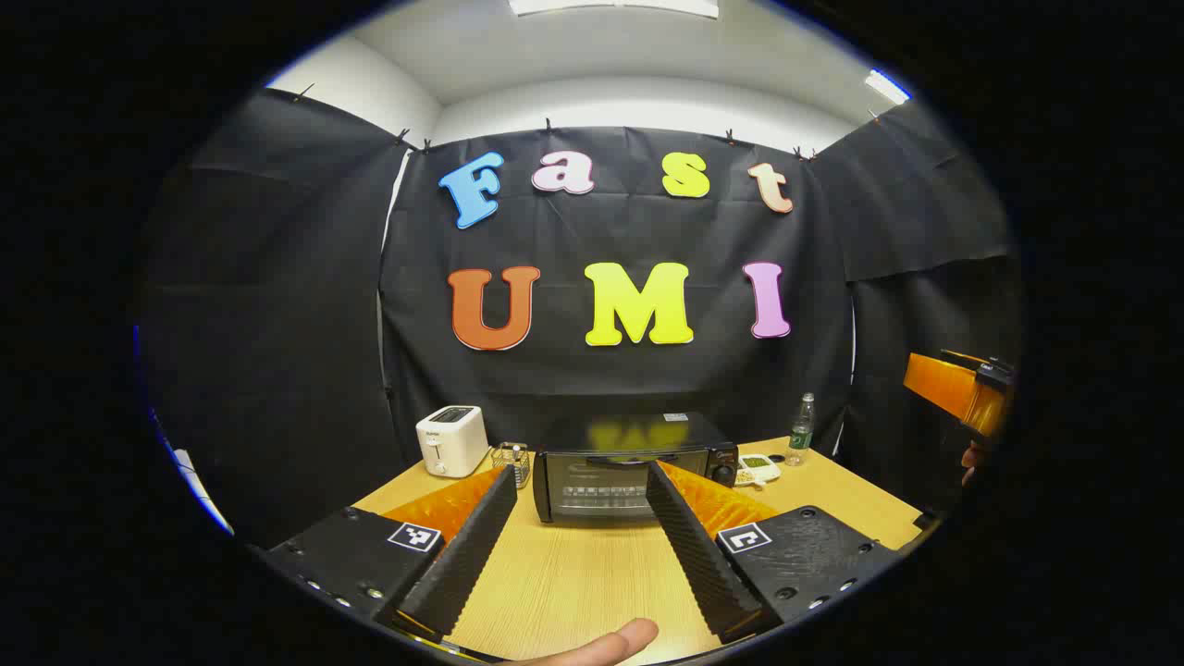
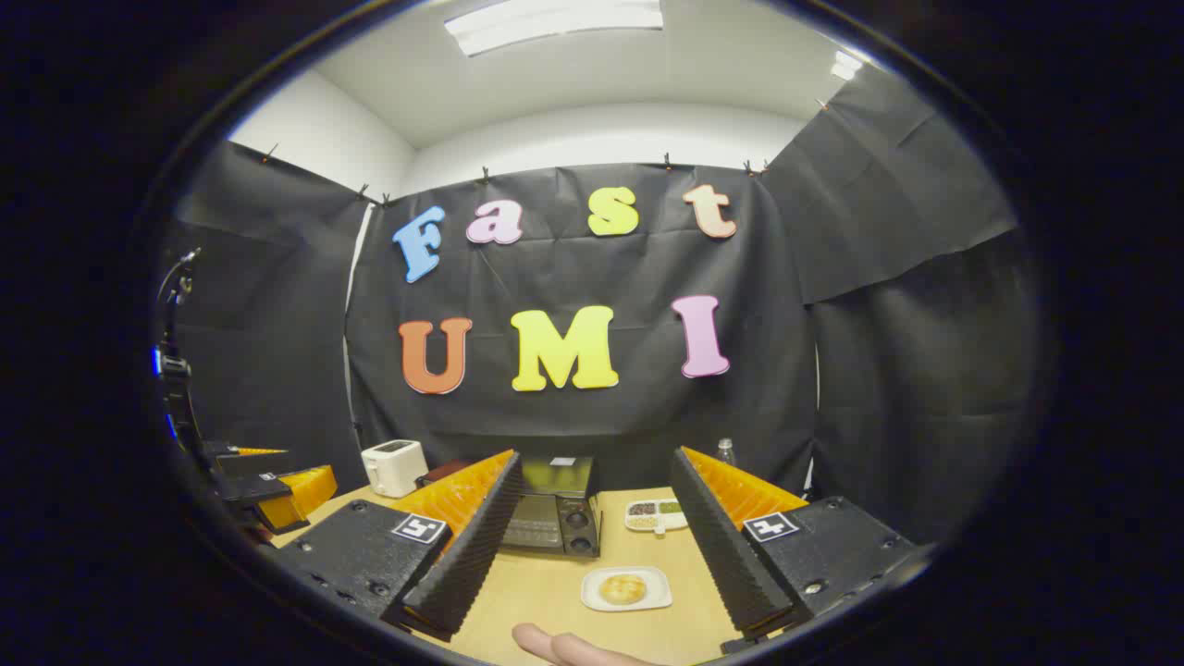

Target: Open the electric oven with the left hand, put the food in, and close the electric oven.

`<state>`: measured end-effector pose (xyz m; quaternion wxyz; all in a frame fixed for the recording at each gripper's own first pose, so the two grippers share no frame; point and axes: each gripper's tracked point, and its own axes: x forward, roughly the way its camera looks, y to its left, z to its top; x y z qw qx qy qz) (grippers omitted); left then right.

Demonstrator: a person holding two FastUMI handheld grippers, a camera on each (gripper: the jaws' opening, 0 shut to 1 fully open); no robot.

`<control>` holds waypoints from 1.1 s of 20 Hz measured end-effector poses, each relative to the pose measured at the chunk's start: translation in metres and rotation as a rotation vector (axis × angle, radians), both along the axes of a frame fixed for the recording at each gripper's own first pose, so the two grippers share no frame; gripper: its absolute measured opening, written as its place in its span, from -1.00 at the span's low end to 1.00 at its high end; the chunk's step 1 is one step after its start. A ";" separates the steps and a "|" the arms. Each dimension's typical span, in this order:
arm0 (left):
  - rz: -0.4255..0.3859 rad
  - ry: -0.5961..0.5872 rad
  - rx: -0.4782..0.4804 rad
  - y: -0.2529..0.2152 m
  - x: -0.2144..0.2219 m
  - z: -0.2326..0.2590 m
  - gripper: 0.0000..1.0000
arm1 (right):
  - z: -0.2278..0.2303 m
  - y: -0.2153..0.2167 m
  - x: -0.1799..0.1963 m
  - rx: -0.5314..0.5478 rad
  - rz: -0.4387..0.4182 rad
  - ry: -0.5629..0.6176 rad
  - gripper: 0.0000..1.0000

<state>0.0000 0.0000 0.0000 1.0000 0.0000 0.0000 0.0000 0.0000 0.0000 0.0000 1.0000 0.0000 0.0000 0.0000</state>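
Note:
The black electric oven (image 1: 634, 467) stands at the back of the wooden table (image 1: 573, 573) with its glass door closed. My left gripper (image 1: 581, 474) is open and empty, its fingers framing the oven from a distance. In the right gripper view the oven (image 2: 555, 513) sits left of centre. A white plate (image 2: 647, 599) carrying a round golden pastry (image 2: 622, 586) lies on the table between the fingers of my right gripper (image 2: 595, 460), which is open, empty and held above it. The right gripper's body (image 1: 962, 388) appears at the far right of the left gripper view.
A white toaster (image 1: 451, 440) and a small wire basket (image 1: 511, 460) stand left of the oven. A divided dish (image 1: 758, 467) and a clear bottle (image 1: 801, 430) sit to its right. A person's fingertip (image 1: 601, 643) shows at the bottom edge. The left gripper's body (image 2: 268, 486) hangs at the left.

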 end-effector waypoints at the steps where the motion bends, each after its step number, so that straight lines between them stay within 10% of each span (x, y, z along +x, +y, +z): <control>1: -0.004 0.002 0.003 -0.003 -0.001 -0.002 0.87 | -0.001 0.000 -0.001 0.000 0.003 0.002 1.00; 22: -0.001 0.012 -0.021 -0.003 0.046 -0.013 0.87 | -0.028 0.015 0.019 0.005 0.063 -0.008 1.00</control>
